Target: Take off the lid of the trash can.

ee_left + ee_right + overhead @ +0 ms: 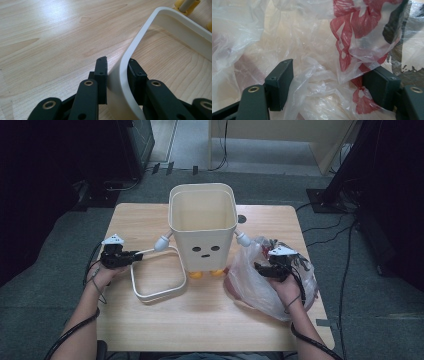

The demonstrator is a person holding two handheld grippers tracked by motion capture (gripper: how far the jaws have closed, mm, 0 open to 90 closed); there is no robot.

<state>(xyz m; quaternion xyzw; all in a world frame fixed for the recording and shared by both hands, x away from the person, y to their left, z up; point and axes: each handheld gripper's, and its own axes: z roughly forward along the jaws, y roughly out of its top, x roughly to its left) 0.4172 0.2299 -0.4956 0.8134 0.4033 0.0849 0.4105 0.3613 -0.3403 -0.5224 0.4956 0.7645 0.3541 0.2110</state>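
A cream bin [202, 227] with a face, stubby arms and orange feet stands at the middle of the wooden table [200, 325]. A white square ring [162, 293] lies flat in front of it on the left. My left gripper [136, 255] is shut on the ring's left corner. In the left gripper view the ring's band [140, 32] runs up between the two jaws of the left gripper [117, 65]. A crumpled clear plastic bag [250, 290] with red print lies to the right of the bin. My right gripper [260, 267] stands open in it, with loose folds of the bag [312, 95] between the jaws of the right gripper [332, 75].
The bin's orange feet [186, 5] stand just beyond the ring's far side. Cables [320, 227] trail over the grey carpet behind and to the right of the table. A black stand base [327, 200] sits at the back right.
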